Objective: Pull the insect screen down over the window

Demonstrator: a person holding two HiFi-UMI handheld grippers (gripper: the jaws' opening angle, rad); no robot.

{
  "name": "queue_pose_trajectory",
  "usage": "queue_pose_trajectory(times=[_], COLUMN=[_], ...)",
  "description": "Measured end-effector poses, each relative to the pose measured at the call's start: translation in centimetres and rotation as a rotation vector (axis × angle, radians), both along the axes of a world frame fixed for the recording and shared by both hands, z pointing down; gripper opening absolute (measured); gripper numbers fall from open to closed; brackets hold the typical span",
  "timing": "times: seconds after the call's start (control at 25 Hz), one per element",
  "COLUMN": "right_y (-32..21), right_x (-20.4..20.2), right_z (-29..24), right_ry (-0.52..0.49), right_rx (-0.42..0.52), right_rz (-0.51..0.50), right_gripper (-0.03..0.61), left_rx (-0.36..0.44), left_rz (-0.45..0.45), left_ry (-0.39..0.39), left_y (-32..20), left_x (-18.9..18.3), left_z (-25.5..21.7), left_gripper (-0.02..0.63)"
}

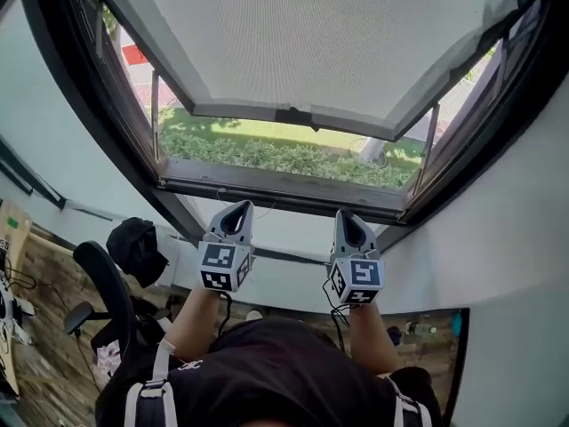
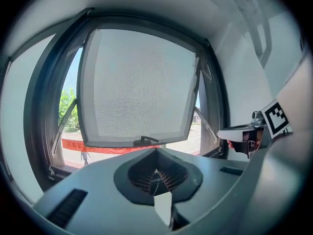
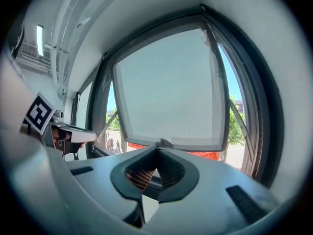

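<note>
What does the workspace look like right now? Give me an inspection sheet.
Surface: sill, nothing seen on it.
Job's things: screen part-way down, handle on its lower bar; open gap above the sill.
Clutter: chair and dark bundle, lower left.
Grippers: left hand-held gripper and right hand-held gripper shut, empty, side by side below the sill.
Cables: a cable hangs from the left hand-held gripper, another from the right.
Surroundings: hedge outside; wood floor.
</note>
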State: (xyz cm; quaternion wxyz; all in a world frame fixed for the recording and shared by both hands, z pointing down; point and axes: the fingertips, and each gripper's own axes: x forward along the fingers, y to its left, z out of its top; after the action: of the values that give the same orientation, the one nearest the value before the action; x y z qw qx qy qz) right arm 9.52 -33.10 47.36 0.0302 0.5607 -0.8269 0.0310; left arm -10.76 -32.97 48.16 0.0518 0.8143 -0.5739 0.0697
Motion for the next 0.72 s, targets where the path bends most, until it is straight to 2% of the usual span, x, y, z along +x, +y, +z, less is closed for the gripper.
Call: queue_pose_trajectory(times=[0.72], right_y=[1.1], right_x=[-0.2], right_z=[-1.3], right_ry=[0.033], right_rx=[0.025], right_rz=[0.036], right_gripper=[0.003], left_rx=[0.039], left_rz=[0.004], left_ry=[-0.051], left_y=[0.7], left_x=[0.0], left_z=[-0.9], left_gripper=[0.012])
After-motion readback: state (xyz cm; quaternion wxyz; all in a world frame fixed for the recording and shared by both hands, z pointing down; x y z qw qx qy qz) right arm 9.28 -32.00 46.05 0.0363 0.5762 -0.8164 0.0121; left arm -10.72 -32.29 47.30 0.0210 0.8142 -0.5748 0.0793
